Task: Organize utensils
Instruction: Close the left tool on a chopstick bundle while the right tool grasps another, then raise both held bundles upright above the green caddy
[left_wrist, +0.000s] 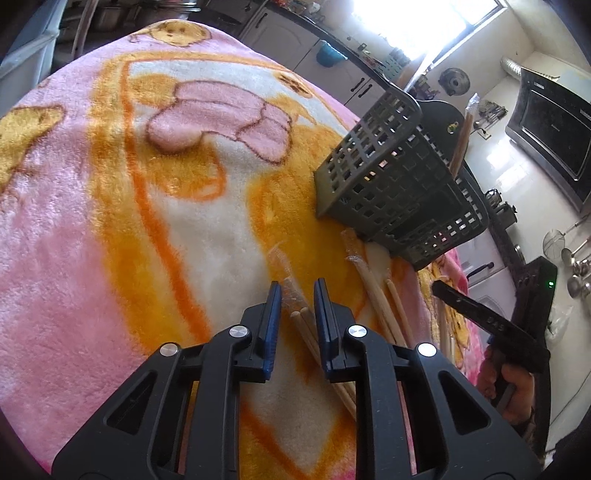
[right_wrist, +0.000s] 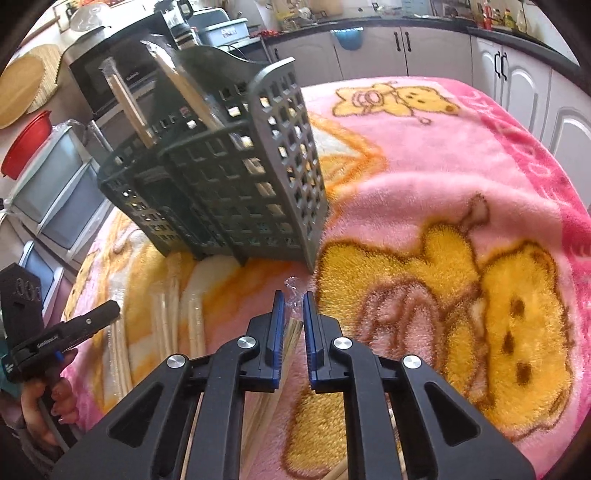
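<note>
Clear wrap blurs the chopsticks (right_wrist: 291, 334) between the right gripper (right_wrist: 293, 308) jaws.

A home kitchen is showing all around. Beyond the gripper, white cabinet doors (right_wrist: 406, 48) with dark handles are running under a black countertop (right_wrist: 369, 23). A microwave oven (left_wrist: 554, 136) is sitting off to one side, metal ladles and a strainer (left_wrist: 569, 258) are hanging on the wall, and a sunlit window (left_wrist: 424, 22) is glaring above. A plush cartoon-bear blanket (right_wrist: 461, 184) is covering the bench.
</note>
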